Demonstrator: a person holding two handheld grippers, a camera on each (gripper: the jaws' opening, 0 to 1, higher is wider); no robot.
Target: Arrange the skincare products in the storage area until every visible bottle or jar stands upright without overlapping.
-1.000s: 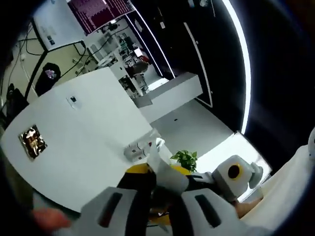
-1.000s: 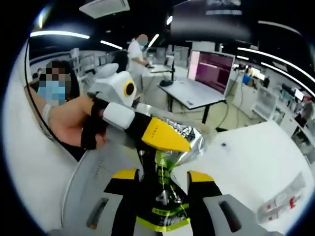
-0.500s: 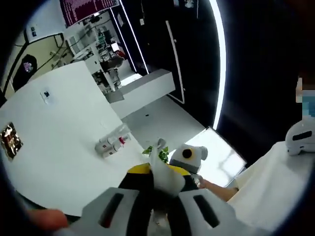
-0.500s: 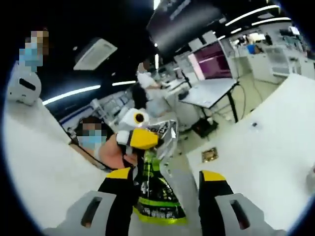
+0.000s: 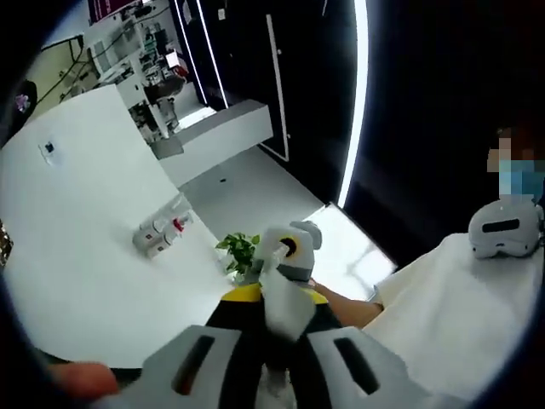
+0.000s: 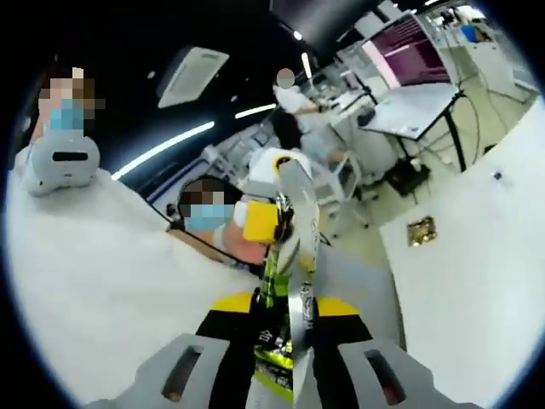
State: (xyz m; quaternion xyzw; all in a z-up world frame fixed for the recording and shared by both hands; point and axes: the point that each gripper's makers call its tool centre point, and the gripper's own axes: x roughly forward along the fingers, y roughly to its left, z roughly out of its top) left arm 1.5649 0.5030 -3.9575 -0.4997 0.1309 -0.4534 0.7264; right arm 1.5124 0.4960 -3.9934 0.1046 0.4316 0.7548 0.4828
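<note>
A green and black foil packet with a silver inside hangs in the air between both grippers. My right gripper is shut on its lower part, and the packet stands edge-on to that view. My left gripper is shut on the packet's silver edge. Its yellow-tipped jaws reach into the right gripper view as the left gripper. The right gripper faces the left gripper view from just beyond the packet. Two white skincare bottles with red caps lie on their sides near the edge of the white table.
A small gold packet lies on the white table. A potted green plant stands on the floor below the table's edge. Masked people in white stand close behind the grippers. A white headset rests at the right.
Both views have swung and tilted upward with the hands. The packet has turned edge-on in the right gripper view, and the right jaws have closed in around it. The bottles have not moved on the table.
</note>
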